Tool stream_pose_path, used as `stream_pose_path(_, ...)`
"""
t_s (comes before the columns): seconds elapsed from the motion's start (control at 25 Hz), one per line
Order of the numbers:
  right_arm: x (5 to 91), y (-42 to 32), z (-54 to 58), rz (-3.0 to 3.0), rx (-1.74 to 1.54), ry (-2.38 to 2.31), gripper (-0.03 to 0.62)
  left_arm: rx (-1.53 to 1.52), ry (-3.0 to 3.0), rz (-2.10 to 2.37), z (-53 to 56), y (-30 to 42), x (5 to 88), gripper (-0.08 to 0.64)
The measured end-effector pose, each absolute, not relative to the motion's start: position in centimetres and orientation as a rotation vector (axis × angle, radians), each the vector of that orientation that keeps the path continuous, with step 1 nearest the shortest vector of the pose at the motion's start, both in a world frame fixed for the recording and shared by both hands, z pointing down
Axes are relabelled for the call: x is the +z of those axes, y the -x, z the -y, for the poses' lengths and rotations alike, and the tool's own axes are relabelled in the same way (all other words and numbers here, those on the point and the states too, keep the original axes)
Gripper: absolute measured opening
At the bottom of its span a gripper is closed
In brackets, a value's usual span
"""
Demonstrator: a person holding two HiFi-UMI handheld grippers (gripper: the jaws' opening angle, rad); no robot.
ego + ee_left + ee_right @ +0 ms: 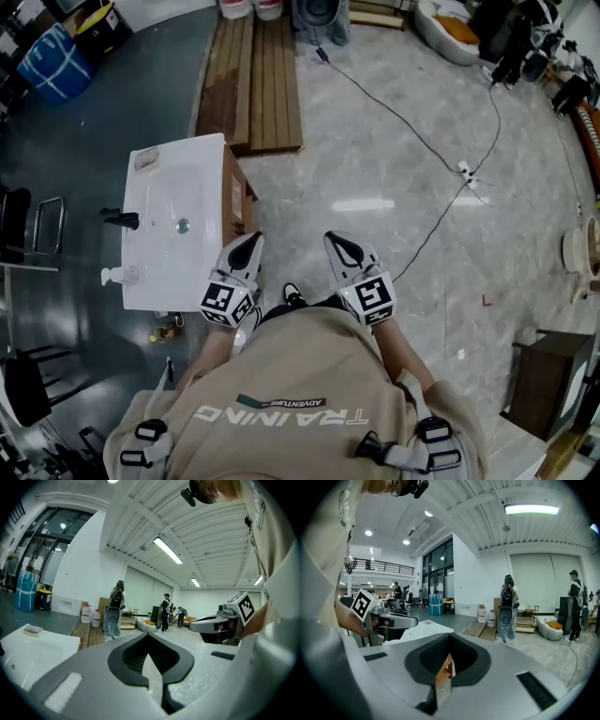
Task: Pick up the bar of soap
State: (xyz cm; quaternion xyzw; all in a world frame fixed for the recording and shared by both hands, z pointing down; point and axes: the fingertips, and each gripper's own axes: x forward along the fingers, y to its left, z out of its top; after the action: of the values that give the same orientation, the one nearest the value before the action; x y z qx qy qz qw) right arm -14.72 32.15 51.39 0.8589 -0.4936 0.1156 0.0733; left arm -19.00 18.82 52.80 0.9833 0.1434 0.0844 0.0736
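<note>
Head view: left gripper [250,241], right gripper [335,241] both pressed together; left beside sink [202,150] edge; soap [146,160] far corner.

Bright even indoor light from ceiling tube lamps [167,550], white glare streak on glossy floor [361,204], strong fisheye bending, dark rounded corners

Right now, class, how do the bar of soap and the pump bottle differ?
The bar of soap is a flat slab; the pump bottle is rounded with a spout. The soap lies at the far corner of the sink, the bottle nearer the person. Both are pale.
</note>
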Motion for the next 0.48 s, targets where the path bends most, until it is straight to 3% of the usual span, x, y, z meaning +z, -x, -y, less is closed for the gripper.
stream_pose_path(0.48, 53.4, 12.2, -32.0, 1.449, 0.49, -2.583, 0.005, 0.33, -2.888, -0.428, -17.2, 15.3, 56.1, -0.008)
